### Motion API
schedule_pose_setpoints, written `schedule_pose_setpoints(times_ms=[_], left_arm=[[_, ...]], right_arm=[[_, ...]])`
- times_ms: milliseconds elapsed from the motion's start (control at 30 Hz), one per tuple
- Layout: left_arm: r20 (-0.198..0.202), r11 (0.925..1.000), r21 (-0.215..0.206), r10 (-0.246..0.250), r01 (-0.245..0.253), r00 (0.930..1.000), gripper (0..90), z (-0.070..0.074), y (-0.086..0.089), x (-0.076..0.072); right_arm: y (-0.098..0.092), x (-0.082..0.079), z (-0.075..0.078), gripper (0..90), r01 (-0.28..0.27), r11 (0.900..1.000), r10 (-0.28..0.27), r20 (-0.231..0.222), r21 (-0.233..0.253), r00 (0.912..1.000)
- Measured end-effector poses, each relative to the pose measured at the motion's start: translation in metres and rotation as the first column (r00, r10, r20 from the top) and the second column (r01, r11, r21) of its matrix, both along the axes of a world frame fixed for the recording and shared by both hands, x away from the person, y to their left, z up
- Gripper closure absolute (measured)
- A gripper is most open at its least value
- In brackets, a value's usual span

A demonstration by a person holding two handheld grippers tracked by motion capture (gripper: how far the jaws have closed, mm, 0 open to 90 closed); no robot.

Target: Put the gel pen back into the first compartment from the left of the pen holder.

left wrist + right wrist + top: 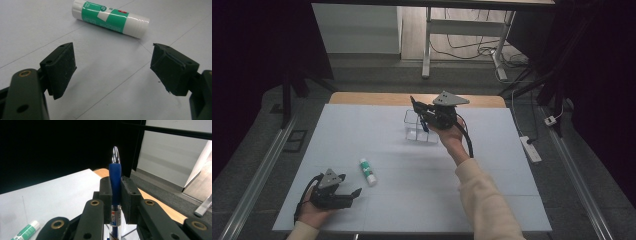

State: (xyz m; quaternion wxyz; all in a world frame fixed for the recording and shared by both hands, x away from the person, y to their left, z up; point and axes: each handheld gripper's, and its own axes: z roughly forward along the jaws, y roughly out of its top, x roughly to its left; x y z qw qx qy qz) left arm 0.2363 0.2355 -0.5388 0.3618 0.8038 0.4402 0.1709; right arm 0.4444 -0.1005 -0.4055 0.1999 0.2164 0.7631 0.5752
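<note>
My right gripper (pixel 418 110) hangs over a clear plastic box (pixel 414 132) at the table's far middle. It is shut on a blue pen (pixel 115 173). In the right gripper view the pen's silver tip points up past the jaws, and its clear barrel runs down between them. The same pen (pixel 424 123) slants down toward the box in the high view. A white and green glue stick (pixel 367 171) lies on the table at the near left. My left gripper (pixel 350 184) rests low just in front of it, open, with nothing between its jaws. The glue stick (pixel 110 18) lies beyond the left gripper (pixel 112 67).
A white sheet (pixel 362 130) covers the table, whose wooden far edge (pixel 362 98) shows behind it. Beyond stand a white desk frame (pixel 428 45) and floor cables. A power strip (pixel 531 148) lies on the floor to the right.
</note>
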Motion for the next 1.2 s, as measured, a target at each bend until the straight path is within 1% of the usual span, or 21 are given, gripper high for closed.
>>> schedule_pose_setpoints(times_ms=[200, 367, 500, 567, 667, 833, 1000, 1200], left_arm=[[-0.003, 1.0, -0.001, -0.003, 0.003, 1.0, 20.1, -0.001, 0.0, 0.001], [-0.003, 1.0, -0.006, -0.002, 0.002, 1.0, 20.0, -0.001, 0.0, 0.001], [-0.004, 1.0, -0.006, -0.003, 0.003, 1.0, 20.0, -0.001, 0.0, 0.001], [-0.003, 1.0, -0.007, -0.004, 0.004, 1.0, 20.1, -0.001, 0.0, 0.001], [-0.004, 1.0, -0.008, -0.003, 0.003, 1.0, 20.0, -0.001, 0.001, 0.001], [-0.005, 1.0, -0.008, -0.004, 0.004, 1.0, 20.0, -0.001, 0.001, 0.001], [-0.006, 1.0, -0.009, -0.003, 0.003, 1.0, 20.0, -0.001, 0.001, 0.001], [-0.007, 0.9999, -0.01, -0.003, 0.003, 1.0, 20.0, -0.001, 0.001, 0.002]], right_arm=[[0.002, 0.006, 0.005, 79.2, 0.004, 1.0, -0.004, 0.001, 0.016, 1.0], [0.005, 0.012, 0.005, 79.2, 0.007, 0.999, -0.006, -0.011, 0.043, 0.9999], [0.009, 0.016, 0.003, 79.2, 0.016, 0.999, -0.016, -0.008, 0.036, 0.9998], [0.01, 0.019, 0.003, 79.2, 0.019, 0.999, -0.019, -0.015, 0.039, 0.9997], [0.012, 0.023, 0.003, 79.2, 0.018, 0.999, -0.018, -0.007, 0.04, 0.9998], [0.016, 0.029, 0.001, 79.2, 0.021, 0.998, -0.02, -0.012, 0.061, 0.9997], [0.022, 0.035, 0.0, 79.2, 0.029, 0.998, -0.029, -0.007, 0.056, 0.9996], [0.028, 0.041, 0.001, 79.2, 0.04, 0.997, -0.04, -0.008, 0.064, 0.9992]])
